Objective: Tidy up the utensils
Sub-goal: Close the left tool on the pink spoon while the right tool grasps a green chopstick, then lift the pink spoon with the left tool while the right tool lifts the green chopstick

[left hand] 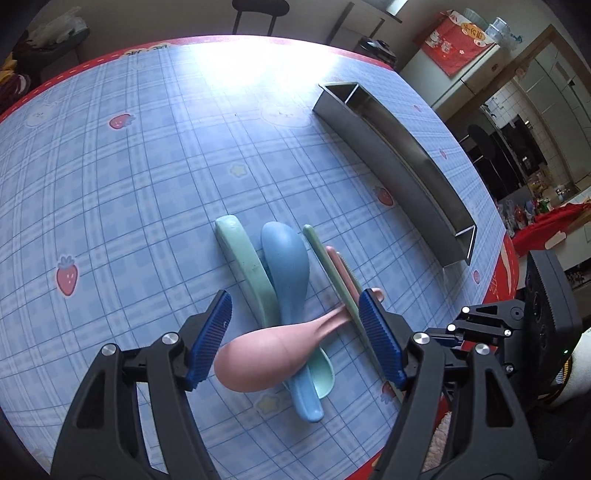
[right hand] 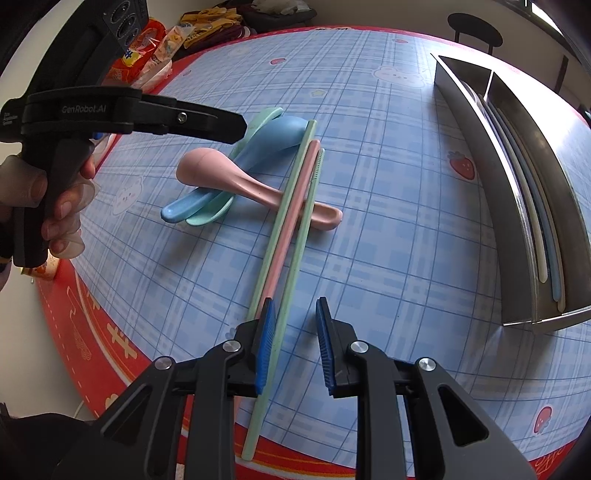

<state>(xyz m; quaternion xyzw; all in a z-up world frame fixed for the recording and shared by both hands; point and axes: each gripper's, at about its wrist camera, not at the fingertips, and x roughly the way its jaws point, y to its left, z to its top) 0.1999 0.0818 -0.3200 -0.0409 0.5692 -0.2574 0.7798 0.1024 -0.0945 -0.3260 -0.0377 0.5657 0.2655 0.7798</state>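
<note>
Three spoons lie in a pile on the blue checked tablecloth: a pink spoon (left hand: 258, 358) (right hand: 210, 170) across a blue spoon (left hand: 286, 258) (right hand: 266, 144) and a green spoon (left hand: 242, 258). Two green chopsticks (right hand: 306, 221) and a pink chopstick (right hand: 291, 206) lie over the pink spoon's handle. My left gripper (left hand: 295, 332) hovers open above the pile, its pads either side of the pink spoon and apart from it. My right gripper (right hand: 295, 343) stands low and narrowly open at the chopsticks' near ends. One green chopstick runs between its jaws beside the left pad (right hand: 266, 343), with the right pad clear of it.
A long steel tray (left hand: 399, 166) (right hand: 480, 166), split lengthways by a divider, stands on the right with a white and a blue chopstick (right hand: 554, 266) inside. The table's red border (right hand: 110, 332) runs close behind the right gripper. Snack packets (right hand: 155, 48) and a chair (right hand: 476, 29) lie beyond the table.
</note>
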